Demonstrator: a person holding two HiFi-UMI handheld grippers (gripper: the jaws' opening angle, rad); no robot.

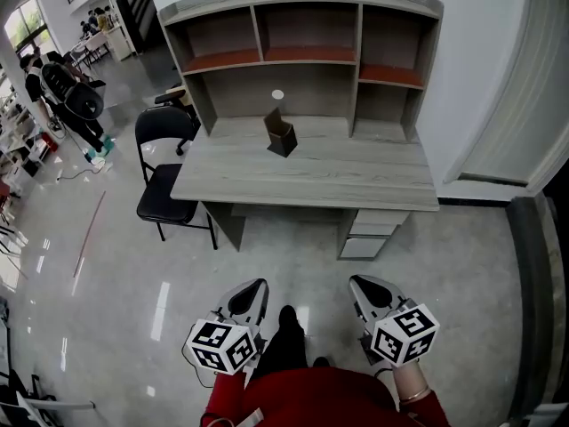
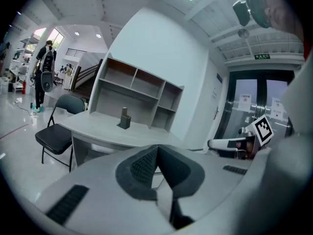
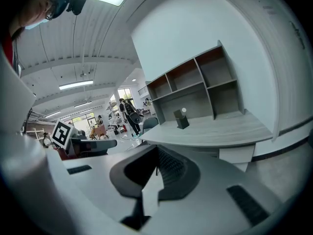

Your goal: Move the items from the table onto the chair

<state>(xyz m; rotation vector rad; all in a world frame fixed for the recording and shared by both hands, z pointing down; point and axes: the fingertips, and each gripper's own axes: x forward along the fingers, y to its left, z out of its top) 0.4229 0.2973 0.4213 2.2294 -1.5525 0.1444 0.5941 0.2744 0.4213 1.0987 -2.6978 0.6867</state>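
A dark box-like holder [image 1: 281, 137] stands on the grey desk [image 1: 311, 178], near its middle; it also shows small in the left gripper view as the holder [image 2: 124, 119] and in the right gripper view as the holder [image 3: 182, 119]. A black folding chair [image 1: 165, 169] stands at the desk's left end. My left gripper [image 1: 251, 298] and right gripper [image 1: 367, 294] are held low over the floor, well short of the desk. Both are shut with nothing between the pads.
The desk carries an open shelf unit [image 1: 302, 43] at its back and drawers [image 1: 369, 234] under its right side. A person with a backpack [image 1: 67, 96] stands far left. A door frame [image 1: 524, 140] is at the right. Glossy floor lies between me and the desk.
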